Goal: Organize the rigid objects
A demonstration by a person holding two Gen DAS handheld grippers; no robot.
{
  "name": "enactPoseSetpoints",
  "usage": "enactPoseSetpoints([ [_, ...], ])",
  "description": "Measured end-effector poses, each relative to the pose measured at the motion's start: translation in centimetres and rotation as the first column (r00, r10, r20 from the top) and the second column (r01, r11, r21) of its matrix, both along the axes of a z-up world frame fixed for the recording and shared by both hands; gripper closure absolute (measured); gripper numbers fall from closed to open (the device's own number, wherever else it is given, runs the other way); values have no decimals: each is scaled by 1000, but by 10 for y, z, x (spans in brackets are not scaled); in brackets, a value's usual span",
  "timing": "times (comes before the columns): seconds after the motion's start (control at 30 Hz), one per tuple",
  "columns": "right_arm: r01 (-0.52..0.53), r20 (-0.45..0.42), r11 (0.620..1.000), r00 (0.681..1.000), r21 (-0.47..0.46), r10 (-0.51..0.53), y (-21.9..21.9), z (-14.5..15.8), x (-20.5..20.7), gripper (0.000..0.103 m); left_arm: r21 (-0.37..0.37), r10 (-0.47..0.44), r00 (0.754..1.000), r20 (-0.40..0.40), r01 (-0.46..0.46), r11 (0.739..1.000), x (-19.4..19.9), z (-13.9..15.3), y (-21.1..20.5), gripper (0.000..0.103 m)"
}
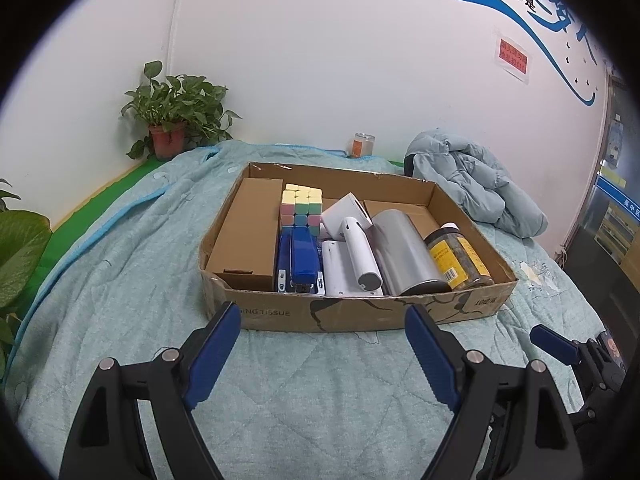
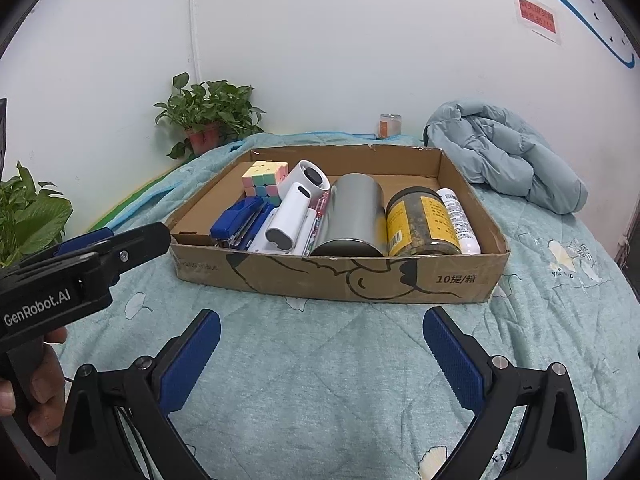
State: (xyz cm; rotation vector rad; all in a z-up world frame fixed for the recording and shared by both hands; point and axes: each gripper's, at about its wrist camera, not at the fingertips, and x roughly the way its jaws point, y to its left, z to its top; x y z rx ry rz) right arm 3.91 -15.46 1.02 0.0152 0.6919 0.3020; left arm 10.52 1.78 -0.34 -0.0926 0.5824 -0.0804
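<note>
Left wrist view: left gripper point(image 1: 322, 336) and right gripper point(image 2: 322, 340) are held before the cardboard tray point(image 1: 360, 314), jaws spread wide (nothing gripped).

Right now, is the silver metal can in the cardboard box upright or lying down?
Lying down. The silver can rests on its side in the cardboard box, its dark round end facing the camera.

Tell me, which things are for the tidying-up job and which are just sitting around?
For the job, all in the cardboard tray: brown box, pastel puzzle cube, blue stapler, white handheld device, silver can, yellow-label jar, white tube.

Just lying about: potted plant, blue jacket, small jar by the wall.
</note>
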Motion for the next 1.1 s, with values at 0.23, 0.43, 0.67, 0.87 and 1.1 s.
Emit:
enactPoseSetpoints([
  [0.23, 2, 2, 1000, 1000, 1, -2, 0, 2, -2, 1, 13, 1, 1000, -10, -1, 1000, -1, -2, -1, 19],
  [0.43, -6, 16, 1000, 1000, -20, 7, 3, 3, -4, 1, 16, 6, 1000, -16, -6, 1000, 0, -6, -2, 19],
  [0.67, 12, 18, 999, 1000, -40, -12, 5, 1, -5, 1, 6, 2, 999, -45, -2, 1000, 3, -11, -1, 18],
  [0.87, 6, 23, 999, 1000, -51, -5, 8, -2, -6, 1, 4, 4, 998, -61, -4, 1000, 4, -14, -1, 18],
  [1.1, 11, 31, 998, 999, -56, -9, 9, -2, -6, 1, 9, 2, 997, -71, -1, 1000, 4, -16, -1, 18],
])
